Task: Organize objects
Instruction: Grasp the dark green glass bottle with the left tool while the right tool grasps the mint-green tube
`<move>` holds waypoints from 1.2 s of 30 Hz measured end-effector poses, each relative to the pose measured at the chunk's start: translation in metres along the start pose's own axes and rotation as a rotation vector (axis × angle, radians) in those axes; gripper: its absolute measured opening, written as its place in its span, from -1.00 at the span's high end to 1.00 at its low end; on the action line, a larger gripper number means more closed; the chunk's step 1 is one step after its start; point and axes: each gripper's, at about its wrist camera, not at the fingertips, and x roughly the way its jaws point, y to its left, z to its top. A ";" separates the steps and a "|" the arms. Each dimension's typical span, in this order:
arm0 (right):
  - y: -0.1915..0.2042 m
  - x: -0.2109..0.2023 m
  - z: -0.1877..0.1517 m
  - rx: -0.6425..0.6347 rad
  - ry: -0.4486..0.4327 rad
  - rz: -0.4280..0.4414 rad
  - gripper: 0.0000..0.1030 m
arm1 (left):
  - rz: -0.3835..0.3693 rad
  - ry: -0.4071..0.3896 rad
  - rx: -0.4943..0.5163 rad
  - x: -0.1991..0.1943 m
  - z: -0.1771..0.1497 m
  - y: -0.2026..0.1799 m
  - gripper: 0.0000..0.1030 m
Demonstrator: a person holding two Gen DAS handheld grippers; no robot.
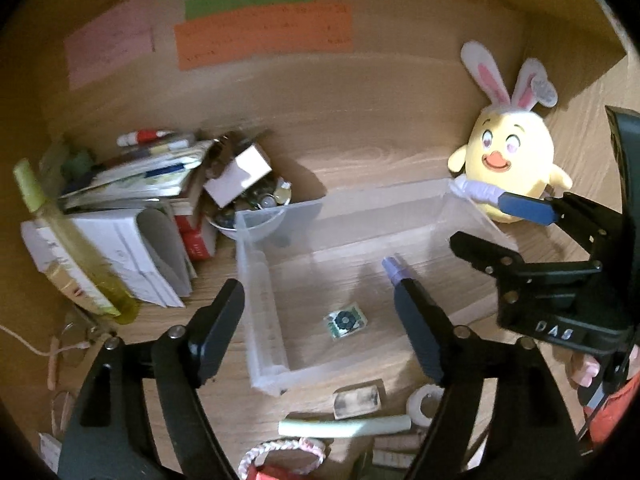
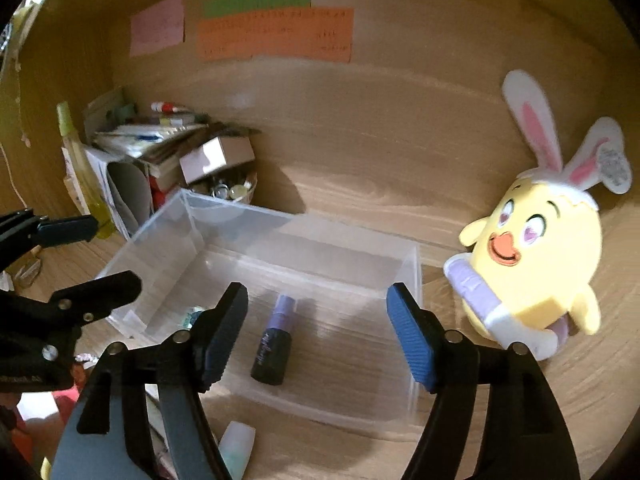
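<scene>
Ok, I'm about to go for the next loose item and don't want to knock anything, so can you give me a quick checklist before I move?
1. Right tool empty and open: ok.
2. Left tool empty and open: ok.
3. Purple-capped bottle lying flat inside the clear bin: ok.
4. Small patterned item in the bin, apart from the bottle: ok.
5. Room left on the bin floor: ok.
6. Pale green tube on the desk in front of the bin, free to grasp: cannot tell; the left tool's finger covers one end.
</scene>
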 end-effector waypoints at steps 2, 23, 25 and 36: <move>0.001 -0.009 -0.001 0.001 -0.014 0.003 -0.34 | -0.001 -0.012 -0.008 -0.009 -0.003 0.003 -0.62; 0.013 -0.042 -0.061 0.010 0.031 0.033 -0.54 | -0.028 -0.020 -0.067 -0.049 -0.068 0.007 -0.76; 0.012 -0.037 -0.070 0.014 0.062 0.036 -0.54 | -0.036 0.006 -0.066 -0.044 -0.077 0.004 -0.76; 0.017 -0.013 -0.106 0.032 0.201 0.089 -0.54 | -0.098 0.102 -0.087 -0.025 -0.112 -0.007 -0.76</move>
